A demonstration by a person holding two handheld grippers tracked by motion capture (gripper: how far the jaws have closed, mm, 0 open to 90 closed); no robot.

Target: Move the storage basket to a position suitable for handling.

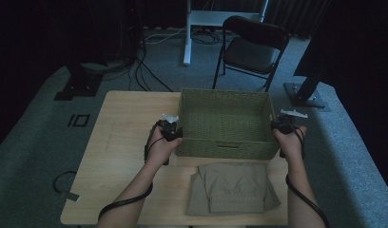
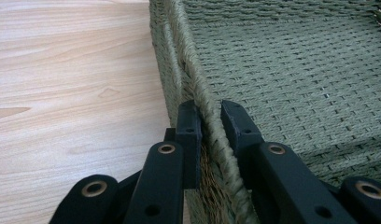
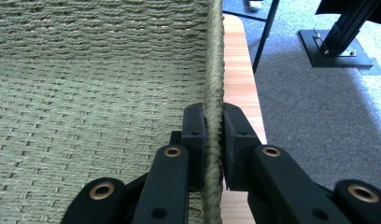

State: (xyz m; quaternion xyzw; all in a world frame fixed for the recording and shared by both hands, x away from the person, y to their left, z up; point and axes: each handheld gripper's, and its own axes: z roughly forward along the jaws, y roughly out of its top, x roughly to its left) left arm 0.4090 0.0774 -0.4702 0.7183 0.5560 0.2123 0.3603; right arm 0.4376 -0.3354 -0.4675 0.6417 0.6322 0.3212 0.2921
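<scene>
High view, woven basket point(image 1: 224, 145) on table point(image 1: 121, 137), both grippers' fingers clamping its side rims, folded cloth point(image 1: 232, 187) nearby.

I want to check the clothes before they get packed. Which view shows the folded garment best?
The high view: the folded garment lies whole on the table, just in front of the basket. Both gripper views look along the basket's rim, away from the garment.

A folded khaki garment point(image 1: 232, 188) lies on the wooden bench point(image 1: 123, 142), at its near edge. A black folding chair point(image 1: 251, 47) stands on the grey carpet beyond the bench's far edge, with a white desk frame point(image 1: 201, 19) behind it and black cables point(image 1: 144, 71) trailing off the bench's far left corner.
</scene>
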